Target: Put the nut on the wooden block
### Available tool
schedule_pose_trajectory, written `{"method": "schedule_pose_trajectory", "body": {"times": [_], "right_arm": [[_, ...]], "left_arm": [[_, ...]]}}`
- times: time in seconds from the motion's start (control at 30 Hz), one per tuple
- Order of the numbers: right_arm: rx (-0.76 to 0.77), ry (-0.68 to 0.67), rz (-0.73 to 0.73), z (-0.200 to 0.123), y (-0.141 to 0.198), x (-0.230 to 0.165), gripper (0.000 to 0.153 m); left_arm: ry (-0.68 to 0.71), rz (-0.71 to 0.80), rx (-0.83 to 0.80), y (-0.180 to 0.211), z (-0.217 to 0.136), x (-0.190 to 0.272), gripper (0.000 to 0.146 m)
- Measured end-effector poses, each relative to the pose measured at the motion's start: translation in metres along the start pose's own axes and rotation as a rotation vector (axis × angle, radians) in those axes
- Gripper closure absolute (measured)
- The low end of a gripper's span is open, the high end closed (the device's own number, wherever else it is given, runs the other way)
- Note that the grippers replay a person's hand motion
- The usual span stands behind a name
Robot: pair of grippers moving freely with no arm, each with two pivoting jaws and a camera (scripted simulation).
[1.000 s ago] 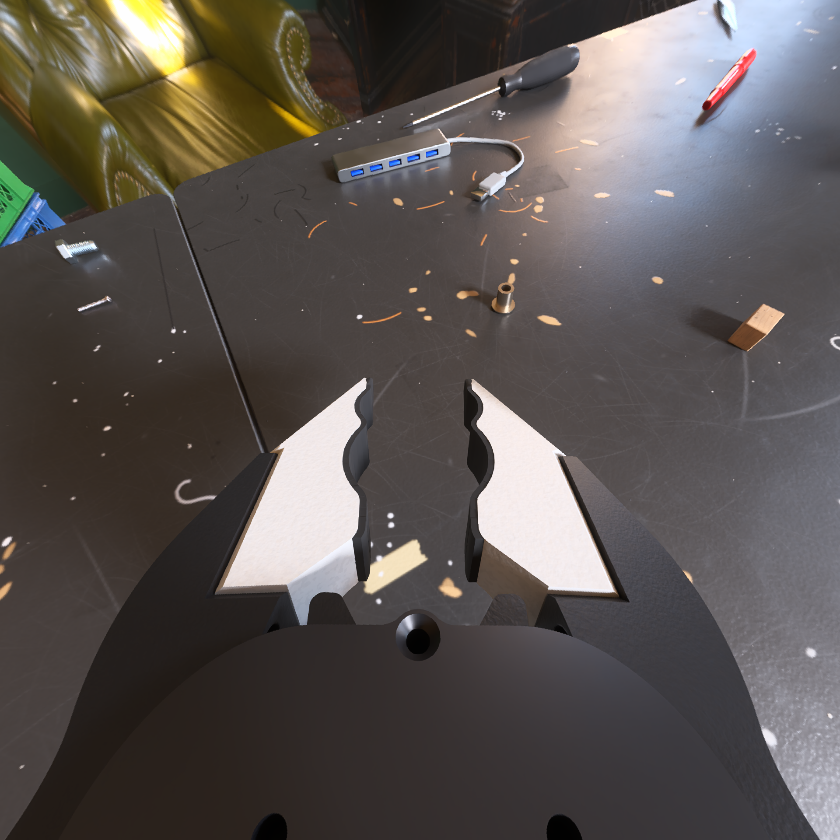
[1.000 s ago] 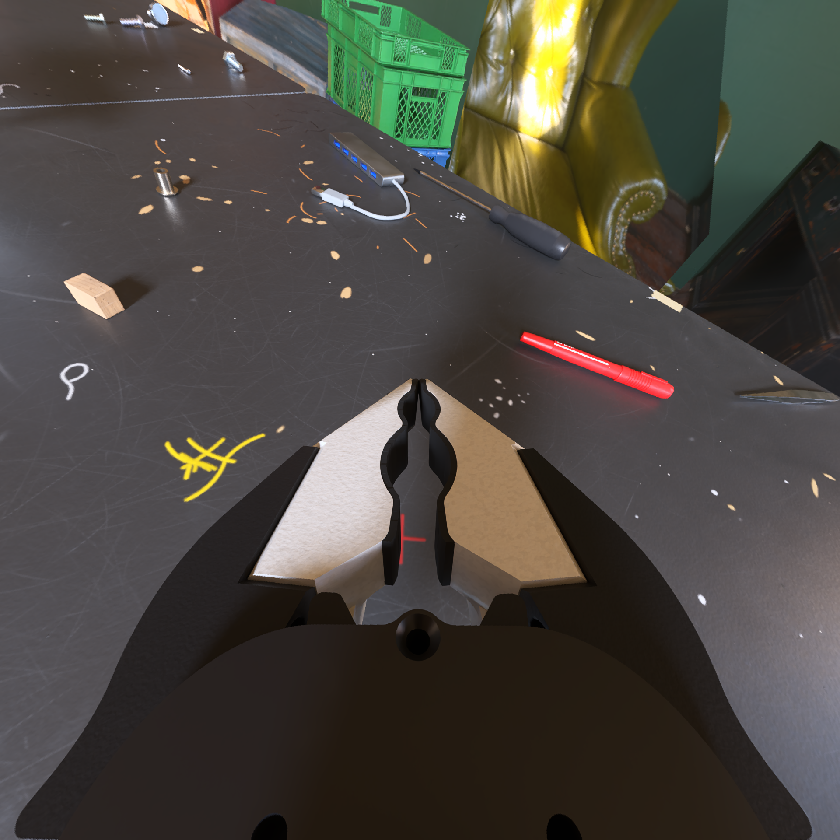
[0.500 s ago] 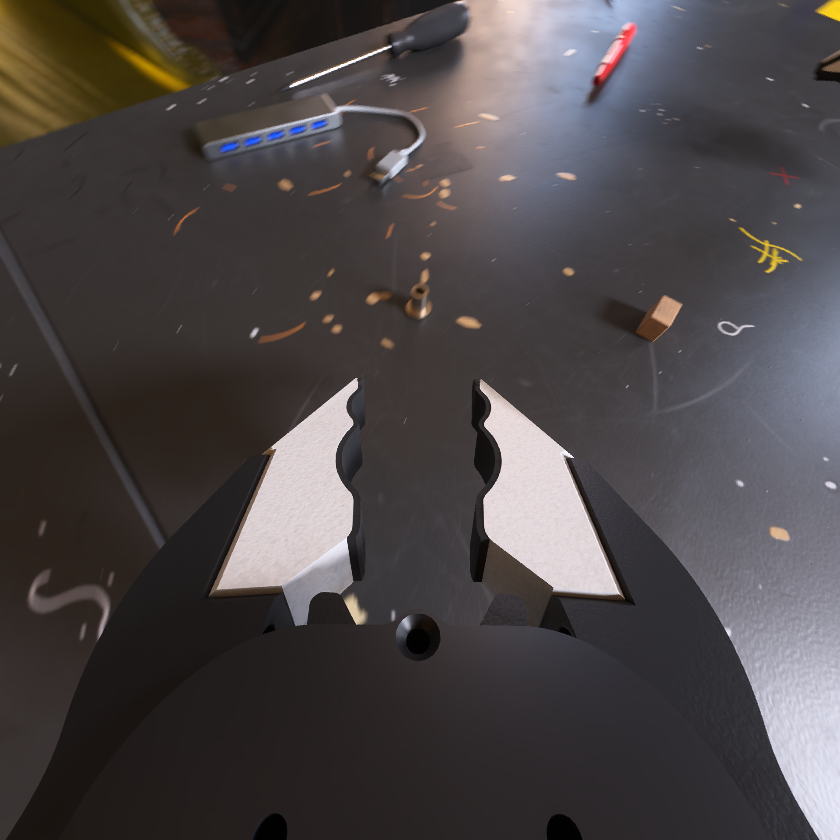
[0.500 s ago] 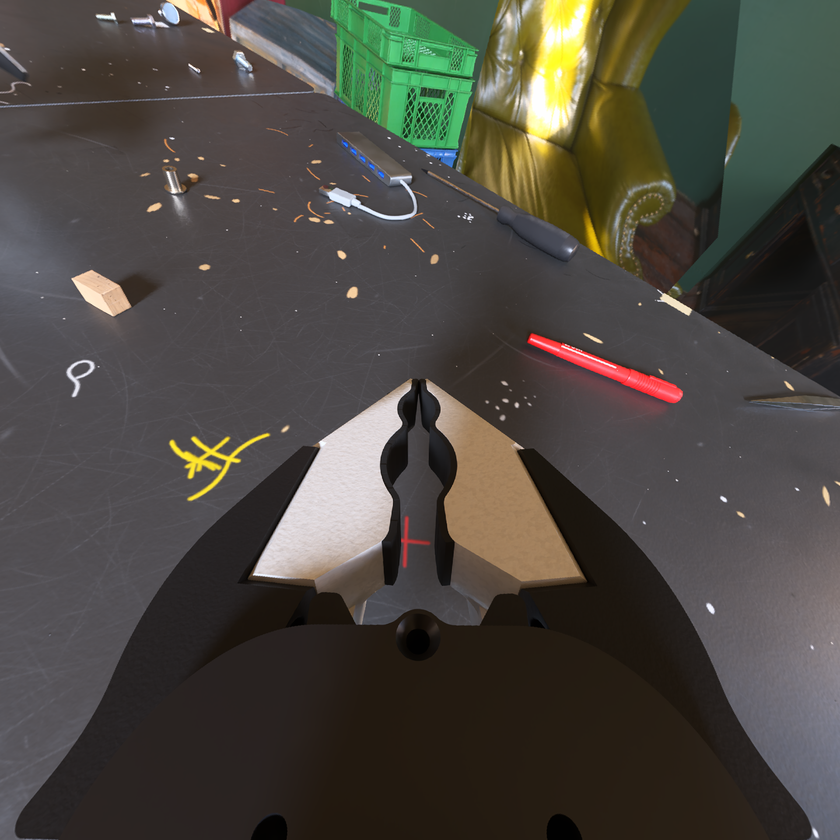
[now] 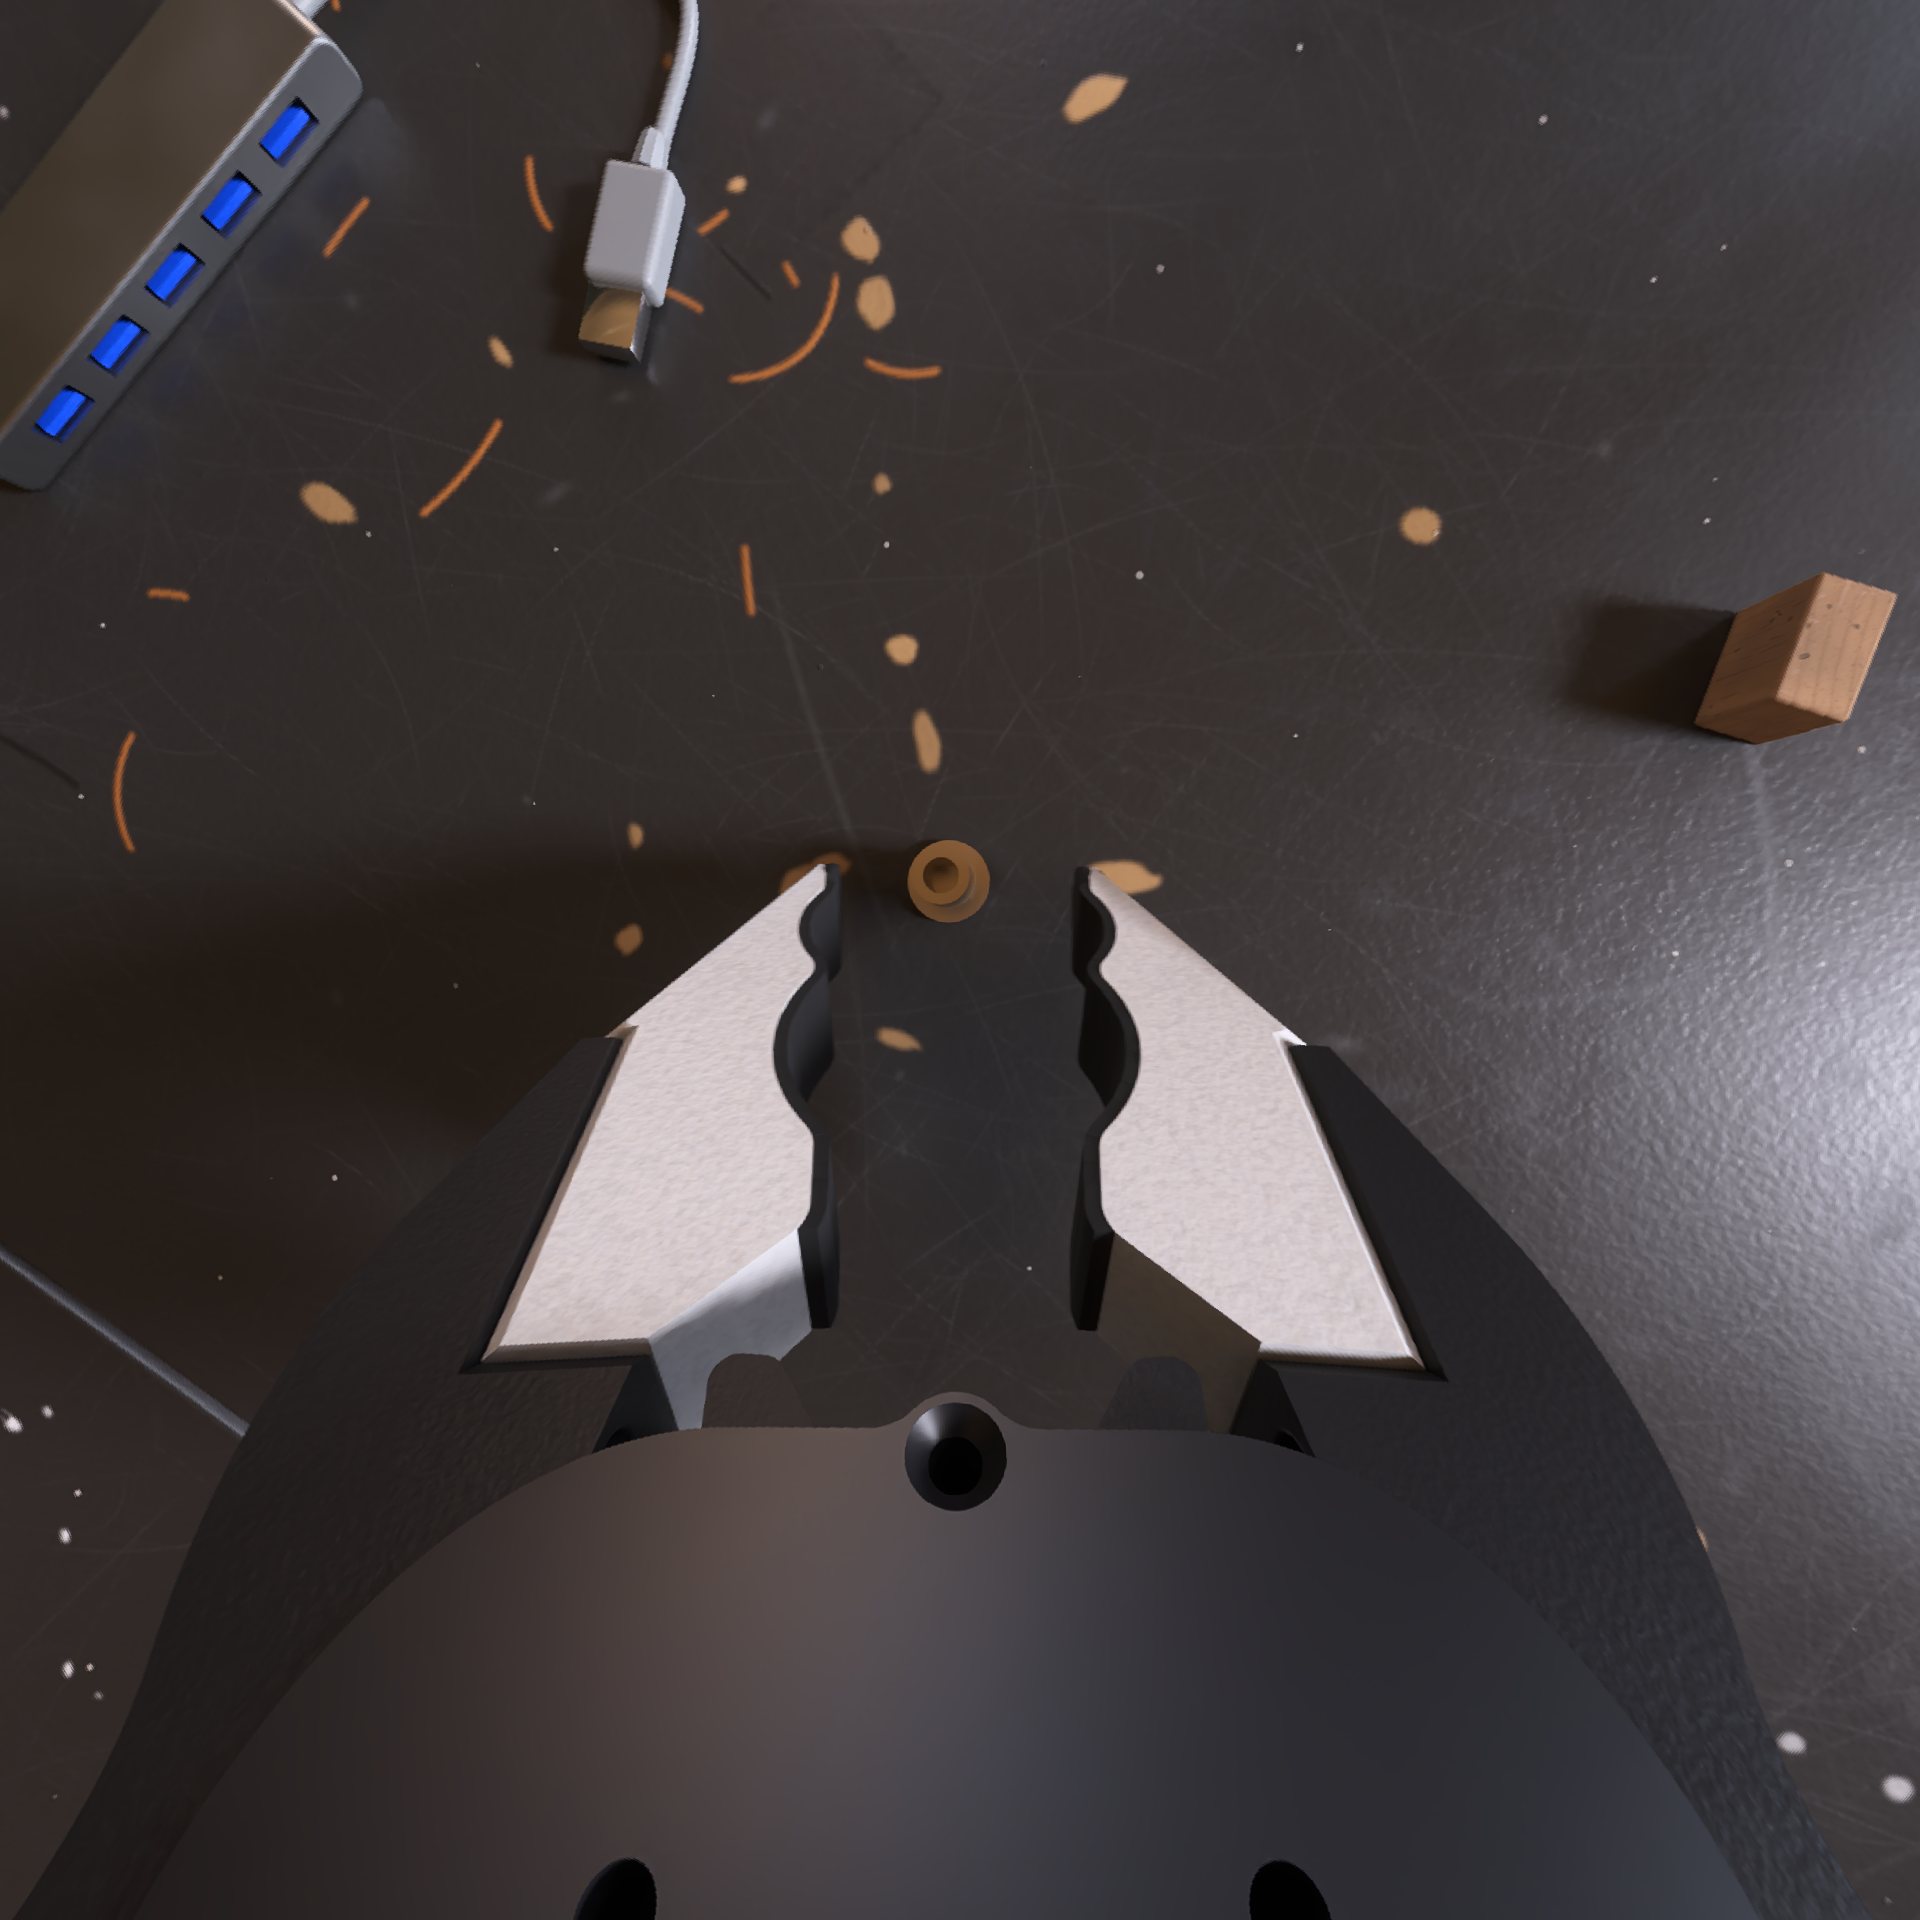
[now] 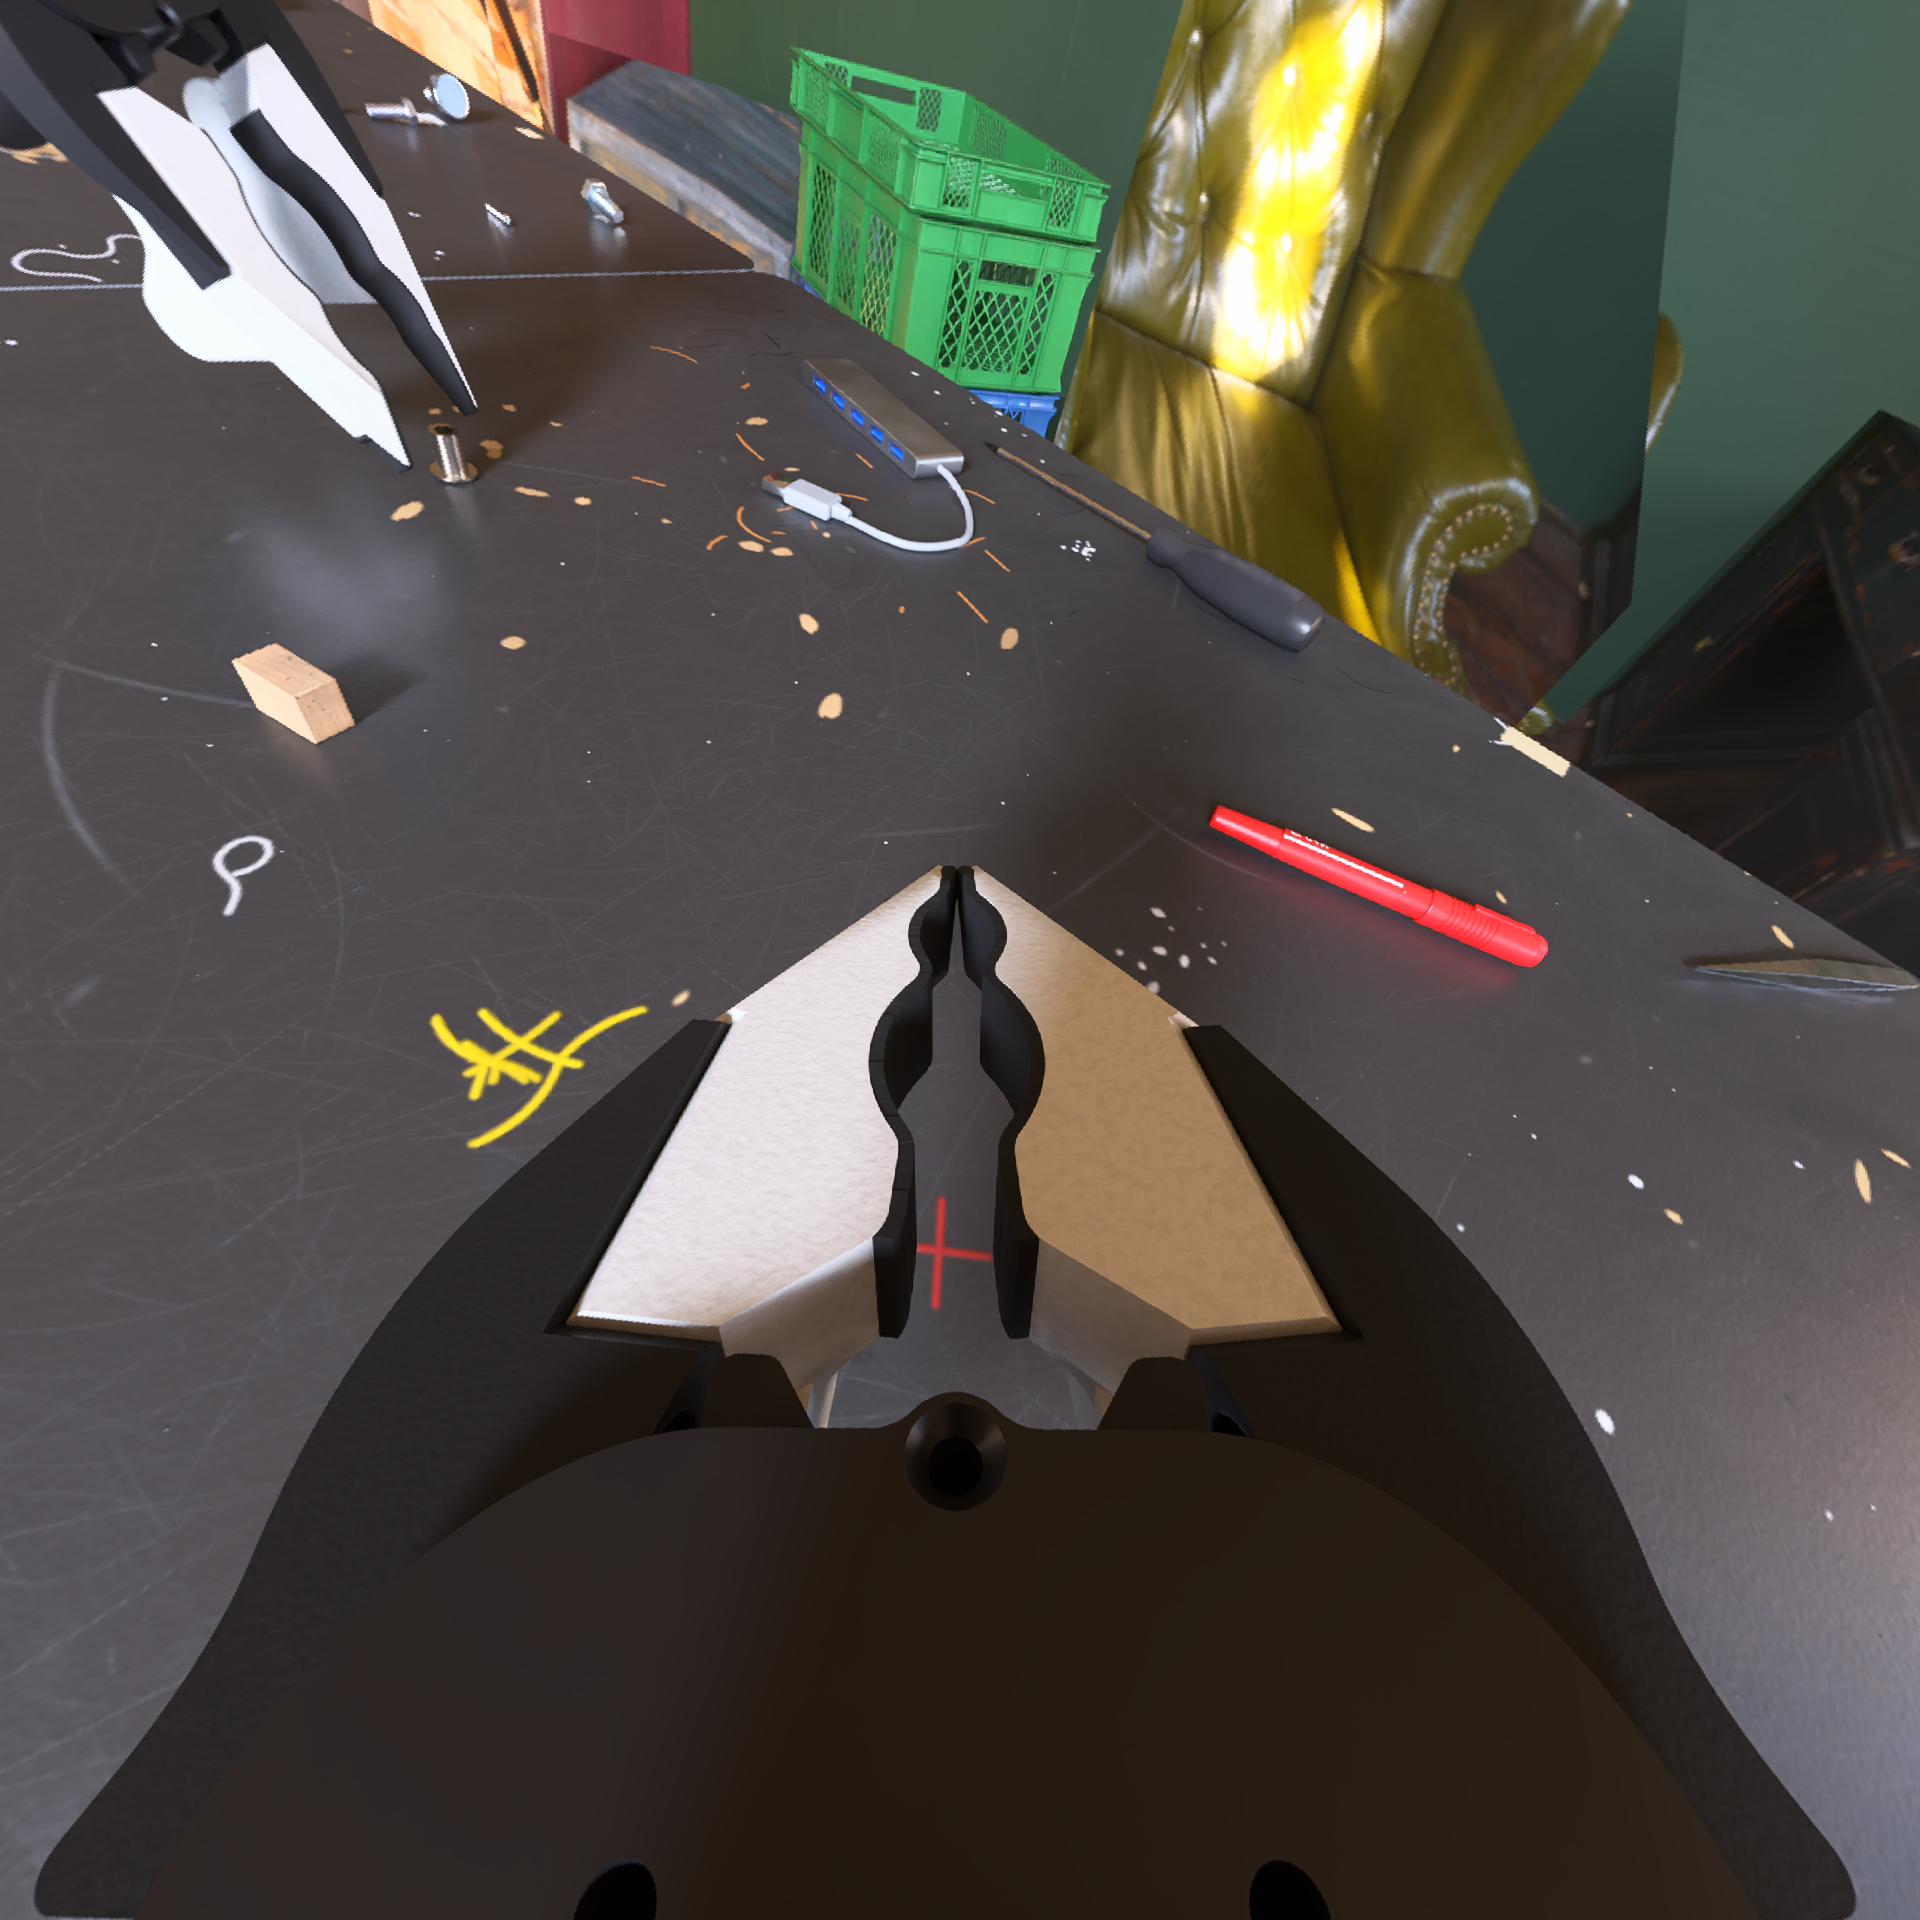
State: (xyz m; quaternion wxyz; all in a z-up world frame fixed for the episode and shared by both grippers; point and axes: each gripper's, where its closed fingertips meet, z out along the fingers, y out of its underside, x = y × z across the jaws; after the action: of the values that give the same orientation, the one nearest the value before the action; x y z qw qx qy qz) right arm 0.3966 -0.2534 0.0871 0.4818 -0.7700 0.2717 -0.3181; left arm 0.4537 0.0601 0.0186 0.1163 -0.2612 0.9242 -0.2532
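Working from the left of my left wrist view, the grey USB hub (image 5: pixel 156 260) with its blue ports now fills the upper left corner, and its white plug (image 5: pixel 629 255) lies just right of it; a second ago both sat small and far up the table (image 5: pixel 1351 312), so my left tool (image 5: pixel 954 883) has dropped and tipped to look almost straight down. Its fingers (image 5: pixel 707 1122) stand wide apart, holding nothing, as they did before. The nut (image 5: pixel 945 881), a small brass-coloured sleeve standing upright on its flange, was well ahead of the tips a second ago; now it sits between them, a little nearer the left tip and touching neither. The wooden block (image 5: pixel 1792 657) rests well off to the right, apart from the nut, with nothing on it. In my right wrist view, the left tool (image 6: pixel 436 431) has come into sight at the upper left, its tips either side of the nut (image 6: pixel 450 452). Right of that come the block (image 6: pixel 294 691), the hub (image 6: pixel 883 416), a dark-handled screwdriver (image 6: pixel 1236 592) and a red marker (image 6: pixel 1377 885). My right tool (image 6: pixel 956 873) hangs low over the table as before, its tips pressed together on nothing.
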Motion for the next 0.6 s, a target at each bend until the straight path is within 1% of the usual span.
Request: {"method": "schedule_pose_trajectory", "body": {"times": [0.1, 0.13, 0.2, 0.3, 0.33, 0.37, 0.43, 0.6], "right_arm": [[0.002, -0.005, -0.007, -0.0004, -0.0015, -0.0016, 0.153], [0.002, -0.006, -0.009, -0.0005, -0.0017, -0.002, 0.153], [0.005, -0.008, -0.01, -0.001, -0.0025, -0.0023, 0.153], [0.011, -0.004, -0.011, -0.0023, -0.0038, -0.0018, 0.153], [0.013, -0.003, -0.011, -0.0027, -0.0041, -0.0016, 0.153], [0.014, -0.002, -0.011, -0.0029, -0.0044, -0.0015, 0.153], [0.014, -0.002, -0.011, -0.0033, -0.0048, -0.0014, 0.153], [0.015, 0.002, -0.015, -0.0039, -0.0052, -0.0012, 0.153]], "left_arm": [[0.007, -0.015, -0.008, 0.0013, 0.0019, -0.0045, 0.119], [0.012, -0.024, -0.009, 0.0018, 0.0019, -0.0058, 0.122], [0.019, -0.028, -0.013, 0.0034, 0.0029, -0.0072, 0.125], [0.021, -0.034, -0.039, 0.0067, 0.0046, -0.0079, 0.121], [0.022, -0.029, -0.039, 0.0063, 0.0049, -0.0071, 0.121], [0.033, -0.024, -0.032, 0.0054, 0.0056, -0.0051, 0.123], [0.054, -0.026, -0.014, 0.0035, 0.0071, -0.0031, 0.135], [0.014, 0.003, -0.031, 0.0042, 0.0027, -0.0031, 0.135]]}}
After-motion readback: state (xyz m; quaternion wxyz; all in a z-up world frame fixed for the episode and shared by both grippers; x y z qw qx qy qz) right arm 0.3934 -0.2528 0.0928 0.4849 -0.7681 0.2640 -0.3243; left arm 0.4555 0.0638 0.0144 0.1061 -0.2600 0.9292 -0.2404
